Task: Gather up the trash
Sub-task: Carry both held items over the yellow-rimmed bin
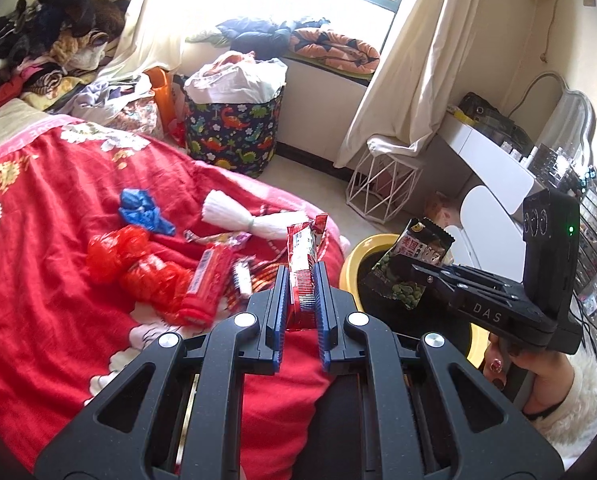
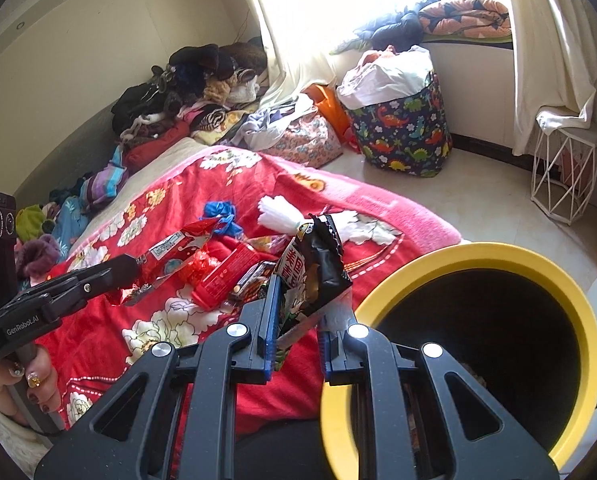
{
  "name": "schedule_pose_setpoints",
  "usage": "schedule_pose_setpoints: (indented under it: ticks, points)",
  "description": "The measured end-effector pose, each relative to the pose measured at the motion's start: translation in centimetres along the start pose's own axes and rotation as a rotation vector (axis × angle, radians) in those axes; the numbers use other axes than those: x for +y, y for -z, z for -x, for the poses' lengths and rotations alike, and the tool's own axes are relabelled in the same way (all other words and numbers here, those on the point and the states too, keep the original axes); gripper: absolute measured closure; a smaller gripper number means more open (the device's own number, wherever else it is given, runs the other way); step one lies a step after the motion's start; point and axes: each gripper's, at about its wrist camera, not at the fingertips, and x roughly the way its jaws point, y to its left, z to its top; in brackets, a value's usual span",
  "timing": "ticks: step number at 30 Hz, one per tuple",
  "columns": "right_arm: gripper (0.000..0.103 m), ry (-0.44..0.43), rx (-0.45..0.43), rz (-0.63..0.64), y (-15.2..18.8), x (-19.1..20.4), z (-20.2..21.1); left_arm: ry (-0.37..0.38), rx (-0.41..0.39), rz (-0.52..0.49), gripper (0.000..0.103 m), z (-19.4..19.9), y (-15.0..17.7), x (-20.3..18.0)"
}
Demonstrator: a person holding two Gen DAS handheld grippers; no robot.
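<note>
My left gripper point(image 1: 301, 276) is shut on a red snack wrapper point(image 1: 303, 264) and holds it upright above the red bedspread point(image 1: 50, 280). It also shows in the right wrist view point(image 2: 170, 248). My right gripper point(image 2: 298, 304) is shut on a black and green snack bag point(image 2: 310, 272), held beside the rim of the yellow bin point(image 2: 498, 256). In the left wrist view that bag point(image 1: 410, 264) hangs over the bin point(image 1: 362, 248). More trash lies on the bed: a red plastic bag point(image 1: 130, 260), a blue scrap point(image 1: 142, 208), a red packet point(image 1: 208, 280), a white bundle point(image 1: 238, 216).
A dinosaur-print basket point(image 1: 234, 128) with white bags stands on the floor by the window. A white wire stool point(image 1: 382, 184) and a white desk point(image 1: 494, 160) are to the right. Clothes point(image 1: 46, 40) are piled at the bed's head.
</note>
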Motion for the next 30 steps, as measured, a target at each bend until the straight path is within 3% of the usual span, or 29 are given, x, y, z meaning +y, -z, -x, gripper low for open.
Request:
schedule_pose_setpoints:
  ticks: [11, 30]
  points:
    - [0.087, 0.06, -0.07, -0.048, -0.4, -2.8, 2.8, 0.043, -0.022, -0.055, 0.095, -0.9, -1.7, -3.3]
    - [0.087, 0.144, -0.113, -0.142, 0.6, -7.9, 5.6, 0.098, 0.017, -0.115, 0.095, -4.0, -1.8, -7.4]
